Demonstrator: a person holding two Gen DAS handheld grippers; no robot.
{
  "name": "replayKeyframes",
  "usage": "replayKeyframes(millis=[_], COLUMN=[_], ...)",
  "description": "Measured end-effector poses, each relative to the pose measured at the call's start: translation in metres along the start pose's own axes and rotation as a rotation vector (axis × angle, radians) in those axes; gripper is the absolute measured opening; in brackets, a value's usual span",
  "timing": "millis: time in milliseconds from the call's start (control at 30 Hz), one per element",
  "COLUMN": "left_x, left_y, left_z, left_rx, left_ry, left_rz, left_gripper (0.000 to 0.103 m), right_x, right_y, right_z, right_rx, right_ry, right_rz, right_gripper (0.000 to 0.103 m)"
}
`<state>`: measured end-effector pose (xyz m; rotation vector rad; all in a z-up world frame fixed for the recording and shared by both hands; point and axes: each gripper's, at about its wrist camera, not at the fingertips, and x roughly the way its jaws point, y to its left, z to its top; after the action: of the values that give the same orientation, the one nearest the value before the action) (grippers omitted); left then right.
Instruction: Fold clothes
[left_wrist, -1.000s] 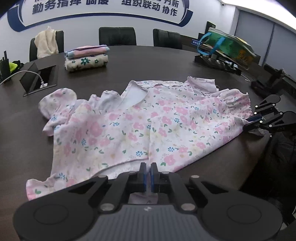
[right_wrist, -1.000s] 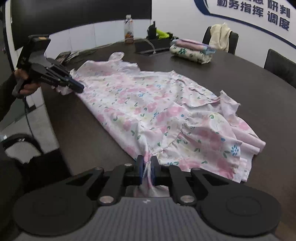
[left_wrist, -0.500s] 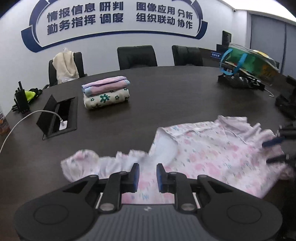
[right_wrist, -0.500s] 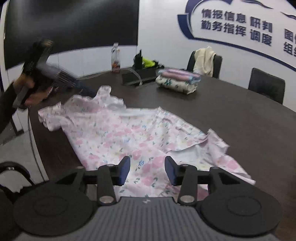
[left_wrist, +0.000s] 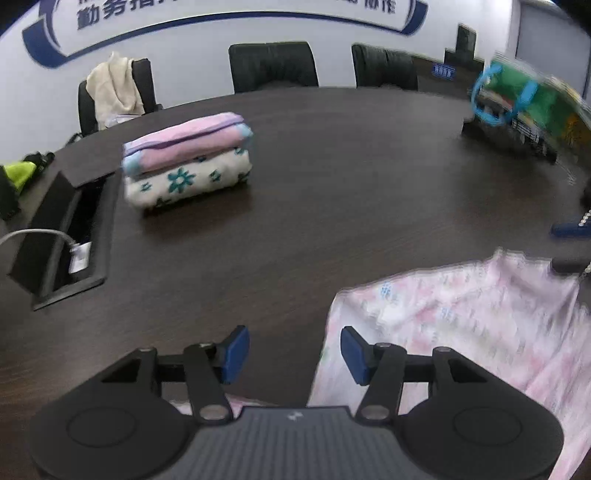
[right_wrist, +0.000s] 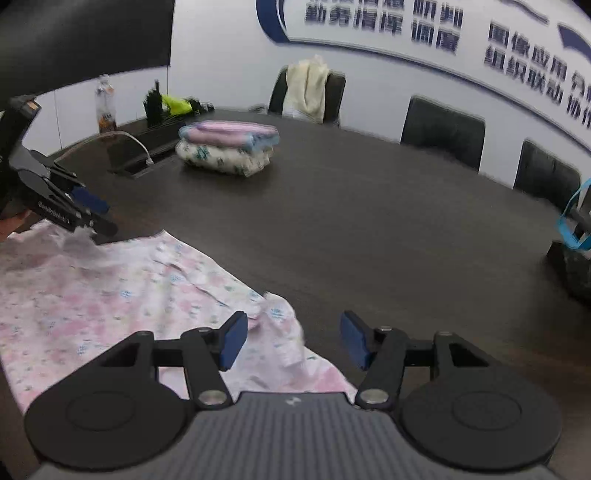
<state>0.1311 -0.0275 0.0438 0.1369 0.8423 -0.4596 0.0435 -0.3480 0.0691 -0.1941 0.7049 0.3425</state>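
Note:
A pink floral garment (left_wrist: 461, 325) lies flat on the dark table (left_wrist: 332, 184), blurred by motion. My left gripper (left_wrist: 293, 349) hovers over the garment's left edge. Its jaws are opening and only bare table shows between them. In the right wrist view the garment (right_wrist: 110, 295) spreads to the left. My right gripper (right_wrist: 293, 341) is above its near right corner, jaws opening. Cloth lies below them, and the pads are not pressing it. The left gripper (right_wrist: 85, 214) also shows at the far left, over the garment's far edge.
A stack of two folded clothes (left_wrist: 188, 166) sits mid-table, also seen as the stack (right_wrist: 229, 147) from the right wrist. A cable box (left_wrist: 70, 236) is sunk in the table at left. A green bag (left_wrist: 528, 96) stands at far right. Chairs line the wall, one with a cream cloth (right_wrist: 306, 92).
Both grippers were shut on the garment's hem a second ago. They carried it forward over the garment, let go, and their jaws have spread apart.

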Motion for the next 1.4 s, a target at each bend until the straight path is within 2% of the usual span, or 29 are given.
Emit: replayKeyframes(millis=[67,100,167,233,300,333,367,467,600,767,933,1033,1133,1200,1233,1267,1300,1400], left_x=[0.012,0.019,0.031,0.04,0.047,0.051,0.053,0.053,0.041,-0.014,-0.08,-0.102,-0.112,-0.111,-0.11,-0.109,-0.108,-0.107], left_y=[-0.001,-0.004,-0.009,-0.014,-0.015,-0.015,-0.015,-0.017,-0.022,-0.036,-0.051,-0.058,-0.06,-0.059,-0.058,-0.057,-0.057,-0.057], left_z=[0.011,0.015,0.019,0.021,0.022,0.022,0.023,0.022,0.019,0.005,-0.03,-0.06,-0.089,-0.096,-0.098,-0.101,-0.104,-0.104], left_rx=[-0.024,-0.025,-0.009,0.006,-0.007,-0.014,-0.022,-0.025,-0.004,0.027,0.051,0.051,0.041,0.032,0.028,0.023,0.019,0.015], left_ry=[0.019,0.033,0.047,0.049,0.064,0.072,0.082,0.057,0.02,-0.095,-0.232,-0.253,-0.247,-0.243,-0.241,-0.238,-0.236,-0.242], left_rz=[-0.063,-0.072,-0.058,-0.042,-0.047,-0.051,-0.048,-0.027,-0.024,-0.053,-0.073,-0.086,-0.091,-0.087,-0.085,-0.083,-0.081,-0.074], left_gripper=[0.054,0.054,0.053,0.048,0.032,0.023,0.008,0.001,0.0,0.0,0.0,0.0,0.0,0.0,0.0,0.0,0.0,0.0], right_x=[0.014,0.021,0.028,0.036,0.044,0.046,0.046,0.045,0.03,-0.027,-0.09,-0.122,-0.136,-0.137,-0.136,-0.13,-0.124,-0.097], right_y=[-0.005,-0.008,-0.01,-0.006,-0.004,-0.005,-0.006,-0.008,-0.003,0.019,0.049,0.067,0.078,0.079,0.078,0.075,0.072,0.08], right_z=[-0.001,-0.001,-0.004,-0.006,-0.005,-0.005,-0.006,-0.006,0.0,0.001,-0.024,-0.048,-0.072,-0.077,-0.075,-0.07,-0.065,-0.055], right_rx=[0.009,0.012,0.017,-0.007,-0.022,-0.023,-0.025,-0.045,-0.087,-0.179,-0.183,-0.16,-0.104,-0.105,-0.104,-0.116,-0.133,-0.412], right_ry=[0.033,0.049,0.064,0.083,0.107,0.115,0.117,0.109,0.076,-0.023,-0.121,-0.175,-0.18,-0.175,-0.176,-0.174,-0.173,-0.132], right_rz=[0.034,0.051,0.076,0.078,0.061,0.063,0.068,0.067,0.04,-0.014,-0.064,-0.065,-0.027,-0.035,-0.052,-0.062,-0.071,-0.023], right_gripper=[0.057,0.057,0.057,0.054,0.039,0.026,0.015,0.007,0.004,0.003,0.003,0.003,0.003,0.008,0.018,0.034,0.039,0.039])
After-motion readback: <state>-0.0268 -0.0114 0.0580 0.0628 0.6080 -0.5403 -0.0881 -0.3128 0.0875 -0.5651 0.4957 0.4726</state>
